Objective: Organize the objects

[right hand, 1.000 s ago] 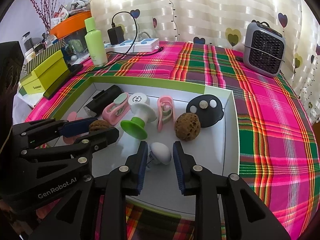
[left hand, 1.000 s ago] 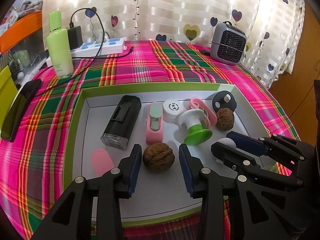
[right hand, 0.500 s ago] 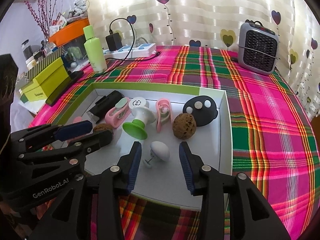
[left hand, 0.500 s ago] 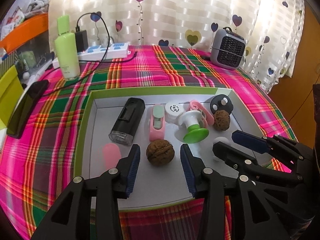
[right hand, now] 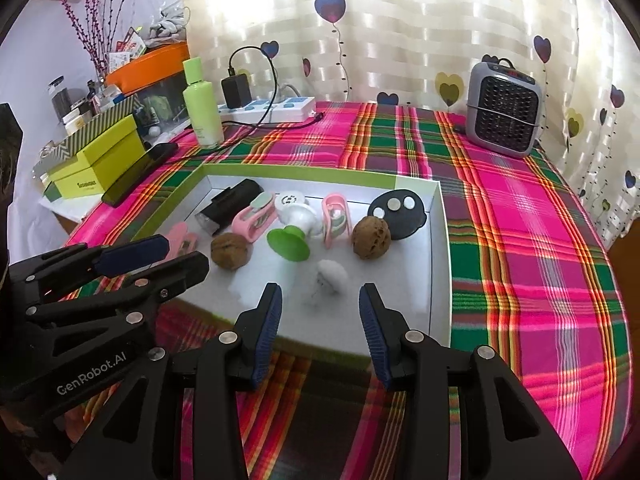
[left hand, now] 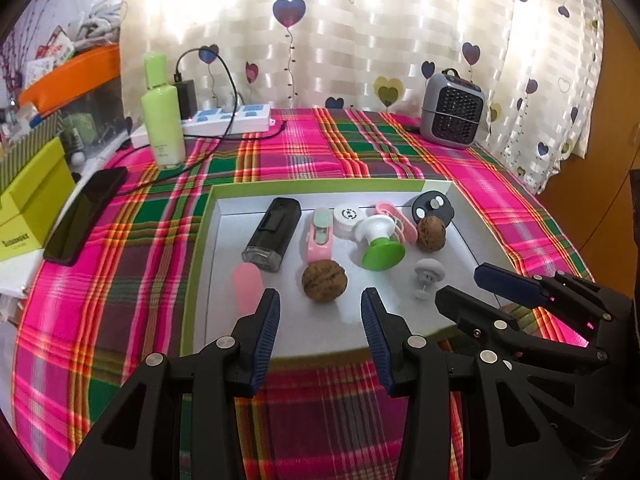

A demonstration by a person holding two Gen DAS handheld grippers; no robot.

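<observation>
A green-rimmed white tray (left hand: 200,240) (right hand: 438,248) holds small items: two walnuts (left hand: 324,281) (right hand: 371,237), a black device (left hand: 273,234), pink clips (left hand: 320,235), a white and green suction piece (left hand: 382,242) and a small white knob (left hand: 428,272) (right hand: 331,276). My left gripper (left hand: 320,320) is open and empty, just short of the near walnut. My right gripper (right hand: 320,312) is open and empty, just short of the white knob. Each gripper also shows in the other's view.
The tray lies on a pink and green plaid cloth (right hand: 520,240). A green bottle (left hand: 162,120), power strip (left hand: 228,118) and grey heater (left hand: 454,110) stand at the back. A black phone (left hand: 86,216) and yellow-green boxes (right hand: 96,160) lie to the left.
Both grippers have drawn back from the tray towards its near edge. The walnut and the white knob stay in the tray, now clear of the fingers. The right jaws have opened wider.
</observation>
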